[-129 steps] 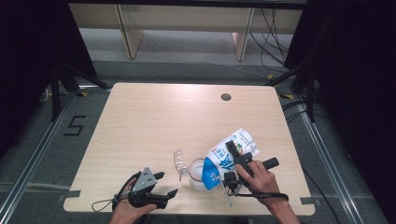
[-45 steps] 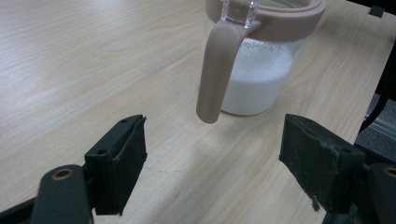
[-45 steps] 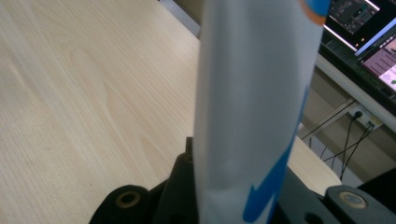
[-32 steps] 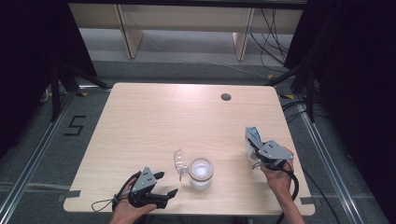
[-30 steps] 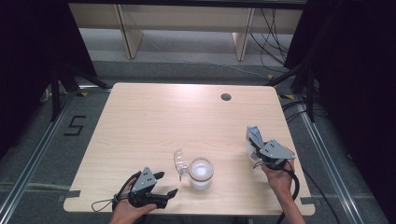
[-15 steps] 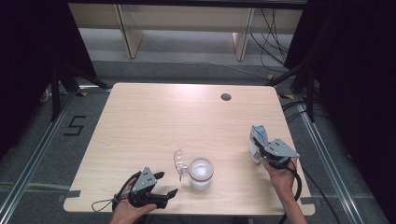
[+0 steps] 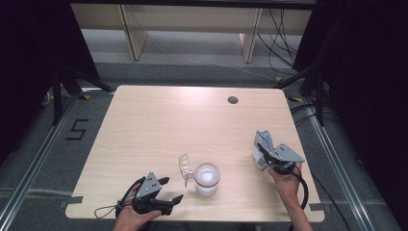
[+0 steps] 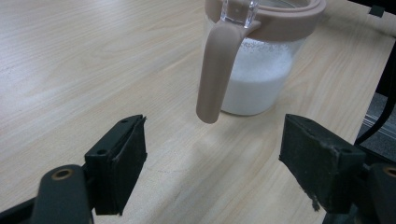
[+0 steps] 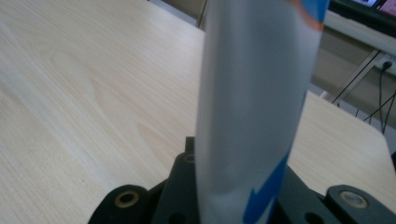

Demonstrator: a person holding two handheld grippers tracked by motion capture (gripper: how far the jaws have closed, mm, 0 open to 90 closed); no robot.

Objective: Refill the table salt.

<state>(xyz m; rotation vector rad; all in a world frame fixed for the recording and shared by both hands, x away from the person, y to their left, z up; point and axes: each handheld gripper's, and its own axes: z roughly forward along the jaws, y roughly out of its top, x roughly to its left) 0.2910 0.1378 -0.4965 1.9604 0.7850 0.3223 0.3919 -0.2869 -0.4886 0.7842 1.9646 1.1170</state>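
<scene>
A clear jar [image 7: 207, 179] with a beige rim stands near the table's front edge, part full of white powder, its clear lid [image 7: 185, 167] flipped open to the left. My left gripper [image 7: 171, 189] lies at the front left, open, aimed at the jar. In the left gripper view the jar [image 8: 261, 79] and its beige strap [image 8: 215, 70] sit just beyond the open jaws. My right gripper [image 7: 263, 158] is at the right side of the table, shut on a white and blue bag [image 7: 263, 143] held upright. The bag [image 9: 257, 93] fills the middle of the right gripper view.
The light wooden table [image 7: 159, 125] has a round cable hole [image 7: 233, 100] at the back right. Its right edge lies close beside the right hand. Cables and shelf legs stand on the floor behind, and tape [image 7: 77, 130] marks the floor at the left.
The right gripper has carried the bag from over the jar out to the table's right side, drifting slightly farther from me in the last second. The left gripper and jar have stayed put.
</scene>
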